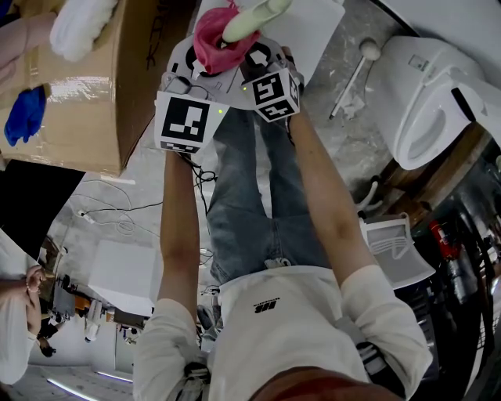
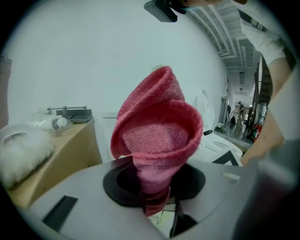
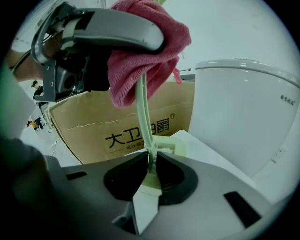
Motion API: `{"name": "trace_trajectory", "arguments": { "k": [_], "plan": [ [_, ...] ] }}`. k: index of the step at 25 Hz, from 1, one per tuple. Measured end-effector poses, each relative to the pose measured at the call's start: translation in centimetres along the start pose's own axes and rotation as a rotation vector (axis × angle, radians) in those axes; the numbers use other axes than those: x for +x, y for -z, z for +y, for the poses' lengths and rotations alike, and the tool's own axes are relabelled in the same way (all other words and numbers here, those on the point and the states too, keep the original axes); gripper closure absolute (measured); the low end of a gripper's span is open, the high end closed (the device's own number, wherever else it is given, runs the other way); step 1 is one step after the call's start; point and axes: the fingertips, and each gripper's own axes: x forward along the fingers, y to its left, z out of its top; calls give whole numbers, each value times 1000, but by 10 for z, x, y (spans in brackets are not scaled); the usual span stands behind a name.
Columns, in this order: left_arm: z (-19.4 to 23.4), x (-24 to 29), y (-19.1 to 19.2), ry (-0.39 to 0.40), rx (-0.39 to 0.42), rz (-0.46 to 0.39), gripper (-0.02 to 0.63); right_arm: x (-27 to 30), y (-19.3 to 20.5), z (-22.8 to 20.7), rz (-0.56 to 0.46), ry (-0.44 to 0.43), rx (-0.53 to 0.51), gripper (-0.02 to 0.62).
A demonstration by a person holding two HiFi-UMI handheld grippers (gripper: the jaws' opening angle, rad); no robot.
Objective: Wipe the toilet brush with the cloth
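Note:
The pink cloth (image 1: pixel 213 41) is bunched in my left gripper (image 1: pixel 200 69), whose jaws are shut on its lower folds (image 2: pixel 154 187). It is wrapped around the pale green toilet brush handle (image 1: pixel 252 19). My right gripper (image 1: pixel 263 58) is shut on that thin handle (image 3: pixel 145 112), which rises from between its jaws (image 3: pixel 151 165) up into the cloth (image 3: pixel 140 61). The left gripper (image 3: pixel 112 33) sits at the top of the handle in the right gripper view. The cloth hides the handle's upper part there.
A white toilet (image 1: pixel 434 86) stands at the right, close by in the right gripper view (image 3: pixel 248 108). A cardboard box (image 1: pixel 78 86) with fluffy white stuff on it is at the left. Another brush (image 1: pixel 354 72) lies on the floor. A white panel (image 1: pixel 317 31) lies below the grippers.

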Motion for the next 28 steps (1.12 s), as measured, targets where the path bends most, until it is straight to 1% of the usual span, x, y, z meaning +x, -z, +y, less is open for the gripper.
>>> {"name": "trace_trajectory", "arguments": {
  "k": [4, 11, 18, 20, 24, 28],
  "plan": [
    [0, -7, -27, -7, 23, -54, 477, 0, 0, 0, 0, 4, 5, 541],
    [0, -15, -63, -20, 59, -102, 453, 0, 0, 1, 9, 8, 7, 541],
    [0, -30, -74, -39, 28, -149, 427, 0, -1, 3, 10, -11, 33, 535],
    [0, -37, -77, -47, 8, -162, 422, 0, -2, 2, 16, -11, 32, 535],
    [1, -53, -85, -76, -12, -180, 422, 0, -4, 3, 31, -21, 36, 531],
    [2, -69, -90, -106, -46, -199, 422, -1, -7, 4, 31, -50, 74, 514]
  ]
}}
